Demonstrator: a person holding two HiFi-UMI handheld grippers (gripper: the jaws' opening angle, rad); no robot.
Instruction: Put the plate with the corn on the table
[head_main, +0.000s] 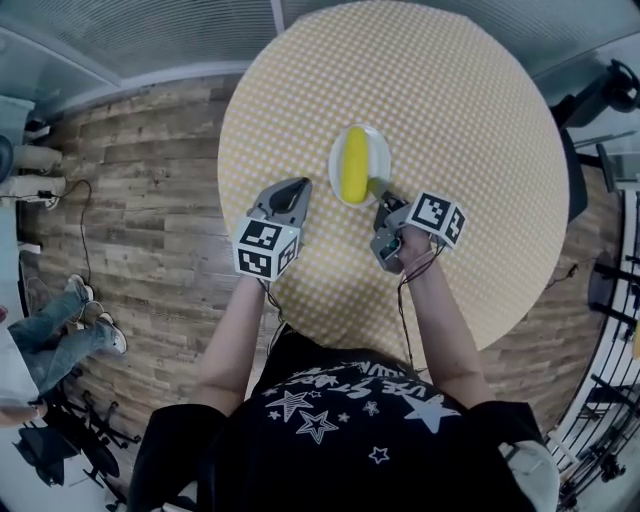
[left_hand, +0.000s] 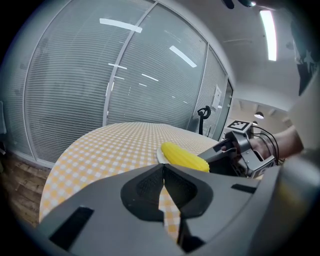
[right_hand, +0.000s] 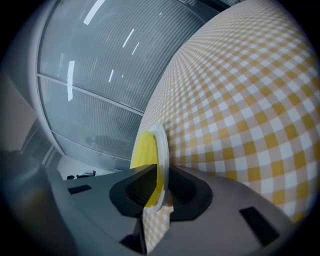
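Yellow-and-white checked cloth covers our round desk (head_main: 470, 150). The white plate (head_main: 379, 152) with the corn (head_main: 353, 165) is near the desk's middle, well in from every edge. We cannot tell whether it touches the cloth. Our right gripper (head_main: 382, 196) is clamped on the plate's near rim. Our left gripper (head_main: 297, 188), jaws pressed together on nothing, sits just left of the plate, apart from it. Open cloth runs beyond the plate to the far edge.
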